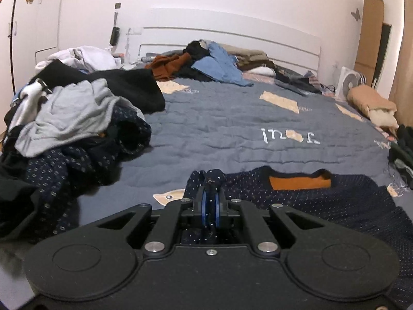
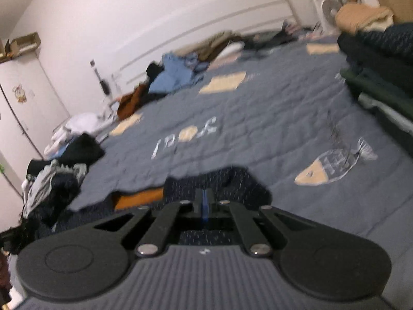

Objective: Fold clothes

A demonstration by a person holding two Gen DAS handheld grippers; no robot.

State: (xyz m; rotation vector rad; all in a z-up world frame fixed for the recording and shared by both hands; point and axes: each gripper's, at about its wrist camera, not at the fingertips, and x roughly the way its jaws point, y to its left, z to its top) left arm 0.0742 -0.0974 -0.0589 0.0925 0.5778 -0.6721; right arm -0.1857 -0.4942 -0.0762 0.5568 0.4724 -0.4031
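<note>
A navy sweater (image 1: 335, 201) with small white dots and an orange inner neck lies on the grey-blue quilt (image 1: 232, 118). My left gripper (image 1: 210, 193) is shut on a bunched fold of this sweater near its left shoulder, cloth sticking up between the blue pads. In the right wrist view, which is blurred, the same sweater (image 2: 232, 180) spreads under my right gripper (image 2: 204, 197), whose jaws stand shut with the fabric's edge pinched at the tips. The orange collar (image 2: 140, 197) shows just left of it.
A heap of unfolded clothes (image 1: 67, 121) lies at the left of the bed, another pile (image 1: 211, 62) by the headboard. Folded dark garments (image 2: 379, 69) are stacked at the right edge. A white fan (image 1: 348, 84) and a tan bundle (image 1: 371, 100) sit far right.
</note>
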